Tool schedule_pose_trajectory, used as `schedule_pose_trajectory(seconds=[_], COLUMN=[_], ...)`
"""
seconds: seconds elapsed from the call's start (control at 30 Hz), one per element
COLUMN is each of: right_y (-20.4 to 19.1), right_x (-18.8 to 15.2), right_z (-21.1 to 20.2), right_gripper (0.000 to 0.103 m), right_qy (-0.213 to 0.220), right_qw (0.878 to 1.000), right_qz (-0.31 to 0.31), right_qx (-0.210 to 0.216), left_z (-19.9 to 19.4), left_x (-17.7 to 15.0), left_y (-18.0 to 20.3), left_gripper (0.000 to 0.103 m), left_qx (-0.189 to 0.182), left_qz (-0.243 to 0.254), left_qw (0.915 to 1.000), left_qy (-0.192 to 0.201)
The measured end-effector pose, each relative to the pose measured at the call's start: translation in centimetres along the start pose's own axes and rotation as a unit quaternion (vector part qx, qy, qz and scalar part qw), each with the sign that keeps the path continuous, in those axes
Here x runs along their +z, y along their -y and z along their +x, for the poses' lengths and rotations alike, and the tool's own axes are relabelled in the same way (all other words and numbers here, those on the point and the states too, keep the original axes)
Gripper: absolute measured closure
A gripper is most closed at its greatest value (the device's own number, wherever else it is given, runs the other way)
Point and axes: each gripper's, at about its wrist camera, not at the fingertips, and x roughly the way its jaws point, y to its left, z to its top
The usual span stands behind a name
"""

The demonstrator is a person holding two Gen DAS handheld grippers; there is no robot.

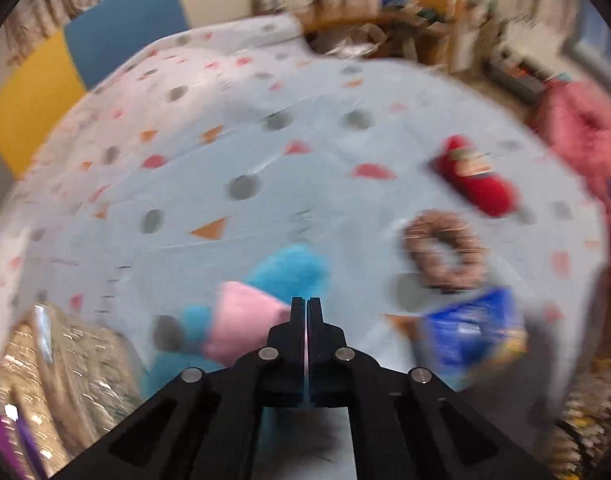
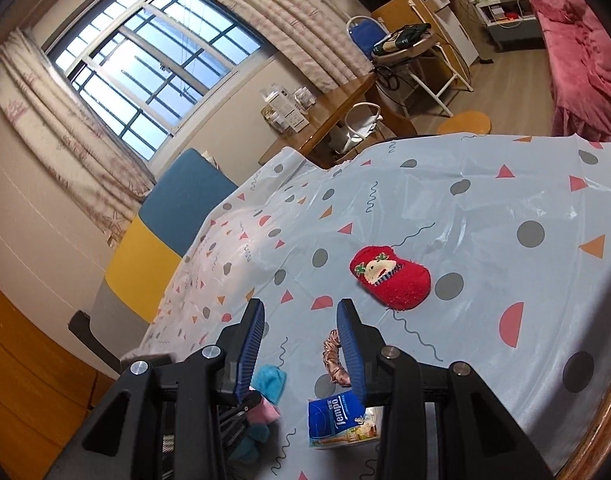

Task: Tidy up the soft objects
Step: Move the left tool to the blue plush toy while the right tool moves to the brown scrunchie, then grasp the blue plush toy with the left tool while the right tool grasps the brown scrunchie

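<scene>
Soft toy (image 1: 249, 320) in pink and blue lies at the worktop's (image 1: 325, 168) near edge, left gripper (image 1: 307, 304) fingers pressed together above it, seemingly gripping nothing; right gripper (image 2: 301, 322) hovers part-open, empty, probably awaiting its pick

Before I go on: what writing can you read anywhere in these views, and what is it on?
"Tempo": white lettering on the blue tissue pack lying on the tablecloth, right wrist view.
The smaller print lower on that pack is too small to read.
The boxes on the wooden desk by the window carry print too small to read.
The left wrist view is motion-blurred; nothing is readable there.
</scene>
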Motion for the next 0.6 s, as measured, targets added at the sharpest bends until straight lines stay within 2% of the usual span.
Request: schedule_pose_trajectory(seconds=[0.07,0.13,0.17,0.23,0.37,0.4,0.47,0.5,0.53,0.6], right_y=[0.3,0.5,0.7,1.0,1.4,1.4,1.1,1.0,0.9,0.9], right_x=[0.0,0.1,0.1,0.1,0.1,0.1,0.1,0.0,0.0,-0.1], right_z=[-0.2,-0.1,0.0,0.1,0.0,0.1,0.1,0.1,0.1,0.2], right_gripper=[0.065,0.065,0.065,0.065,0.065,0.065,0.065,0.065,0.065,0.065], right_qy=[0.005,0.003,0.000,-0.003,-0.001,-0.002,-0.004,-0.005,-0.007,-0.011], right_qw=[1.000,1.000,1.000,1.000,0.999,0.999,0.999,0.999,1.000,1.000], right_qz=[0.007,0.015,0.020,0.029,0.039,0.039,0.033,0.030,0.027,0.027], right_qx=[0.000,-0.002,-0.001,-0.001,-0.009,-0.011,-0.013,-0.013,-0.012,-0.010], left_z=[-0.7,-1.6,-1.8,-2.3,-4.2,-4.6,-5.2,-5.4,-5.5,-5.5], left_x=[-0.8,-2.1,-2.6,-3.7,-3.9,-3.6,-2.2,-1.6,-0.7,1.3], left_y=[0.6,1.1,1.2,1.6,0.8,0.5,-0.3,-0.8,-1.5,-2.8], left_gripper=[0.102,0.102,0.102,0.102,0.101,0.096,0.070,0.044,0.034,0.034], left_qx=[-0.019,-0.074,-0.079,-0.114,-0.133,-0.126,-0.113,-0.112,-0.109,-0.076], left_qz=[0.008,0.004,0.005,0.000,-0.020,-0.021,-0.035,-0.044,-0.054,-0.061], left_qw=[0.9997,0.9971,0.9967,0.9933,0.9905,0.9914,0.9929,0.9927,0.9926,0.9948], left_qy=[0.008,0.015,0.018,0.019,0.026,0.028,0.011,0.005,-0.002,-0.027])
